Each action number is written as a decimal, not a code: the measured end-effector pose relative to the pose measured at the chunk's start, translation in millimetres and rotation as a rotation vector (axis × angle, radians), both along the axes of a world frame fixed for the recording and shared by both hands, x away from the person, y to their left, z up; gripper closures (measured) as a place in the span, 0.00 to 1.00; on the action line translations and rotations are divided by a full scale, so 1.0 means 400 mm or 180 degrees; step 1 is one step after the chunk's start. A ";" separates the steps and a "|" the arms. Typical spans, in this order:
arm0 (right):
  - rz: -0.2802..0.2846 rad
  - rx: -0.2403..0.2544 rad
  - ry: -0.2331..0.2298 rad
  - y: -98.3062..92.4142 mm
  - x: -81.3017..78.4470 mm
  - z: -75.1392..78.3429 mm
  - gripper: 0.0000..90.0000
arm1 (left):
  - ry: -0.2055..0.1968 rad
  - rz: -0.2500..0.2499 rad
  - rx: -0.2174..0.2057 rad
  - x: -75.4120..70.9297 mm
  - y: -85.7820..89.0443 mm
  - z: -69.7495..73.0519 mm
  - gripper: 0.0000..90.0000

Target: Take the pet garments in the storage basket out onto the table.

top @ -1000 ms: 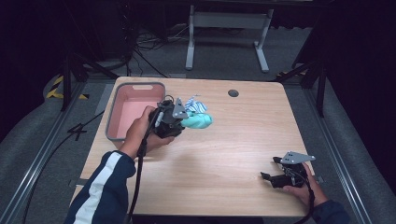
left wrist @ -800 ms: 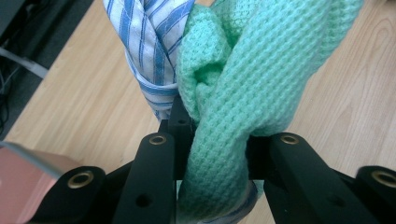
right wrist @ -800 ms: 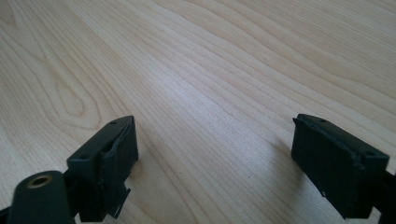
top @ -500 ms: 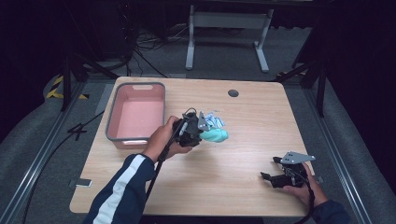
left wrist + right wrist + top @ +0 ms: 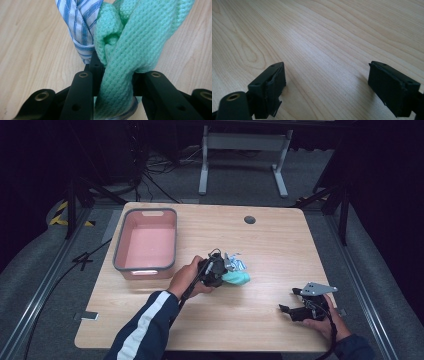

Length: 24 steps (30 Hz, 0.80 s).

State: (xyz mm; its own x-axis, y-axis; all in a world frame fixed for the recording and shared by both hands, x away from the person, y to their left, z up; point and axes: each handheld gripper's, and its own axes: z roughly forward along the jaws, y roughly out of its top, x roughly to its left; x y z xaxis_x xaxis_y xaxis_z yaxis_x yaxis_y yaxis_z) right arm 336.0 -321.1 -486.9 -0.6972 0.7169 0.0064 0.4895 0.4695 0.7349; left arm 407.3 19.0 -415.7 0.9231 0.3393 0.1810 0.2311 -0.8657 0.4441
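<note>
**Operator:** Wooden tabletop (image 5: pixel 270 245) under dark surroundings, with the pink bin (image 5: pixel 146 245) sitting near the far left corner. I have the left gripper (image 5: pixel 220 272) down at mid-table now, low over the wood. A second ago it was up beside the bin's right wall; it has carried its load rightward and toward me, and dropped.

**Observer:** What is it carrying?

**Operator:** Two pieces together. In the left gripper view the jaws are clamped tight on a mint green knit cloth (image 5: pixel 135 50) with a blue striped cloth (image 5: pixel 77 22) bunched against it. From the high view, the green cloth (image 5: pixel 236 278) looks to be touching or nearly touching the table, the striped one (image 5: pixel 235 264) just behind it.

**Observer:** So the bundle came out of the bin?

**Operator:** It came from beside the bin; the bin itself now looks bare inside. I judge I'm about to lay the bundle on the open wood, probably to separate the two.

**Observer:** And your other hand?

**Operator:** The right gripper (image 5: pixel 300 310) rests near the front right corner, where it was a second ago, jaws spread wide with only bare wood between them. It's well apart from the cloths, so it would need to come over to help.
</note>
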 end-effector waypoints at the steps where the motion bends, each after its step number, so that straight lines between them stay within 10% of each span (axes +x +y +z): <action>1: 0.0000 0.0000 0.0002 0.000 0.000 0.000 0.17 | 0.0031 -0.0003 -0.0007 0.001 -0.002 -0.006 0.78; 13: -0.0001 0.0000 0.0001 0.000 0.000 0.000 0.17 | 0.0136 0.0002 0.0004 -0.004 -0.007 -0.046 0.71; 24: 0.0000 -0.0001 0.0000 0.000 0.000 0.000 0.17 | 0.0278 0.0054 -0.0046 -0.006 -0.011 -0.061 0.43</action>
State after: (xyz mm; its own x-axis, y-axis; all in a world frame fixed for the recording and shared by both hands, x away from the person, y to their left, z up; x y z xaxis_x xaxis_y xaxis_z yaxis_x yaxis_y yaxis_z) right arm 336.1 -321.1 -486.9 -0.6972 0.7169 0.0063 0.4895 0.4696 0.7348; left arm 404.9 14.7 -440.0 0.9293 0.3569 0.0950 0.2840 -0.8550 0.4341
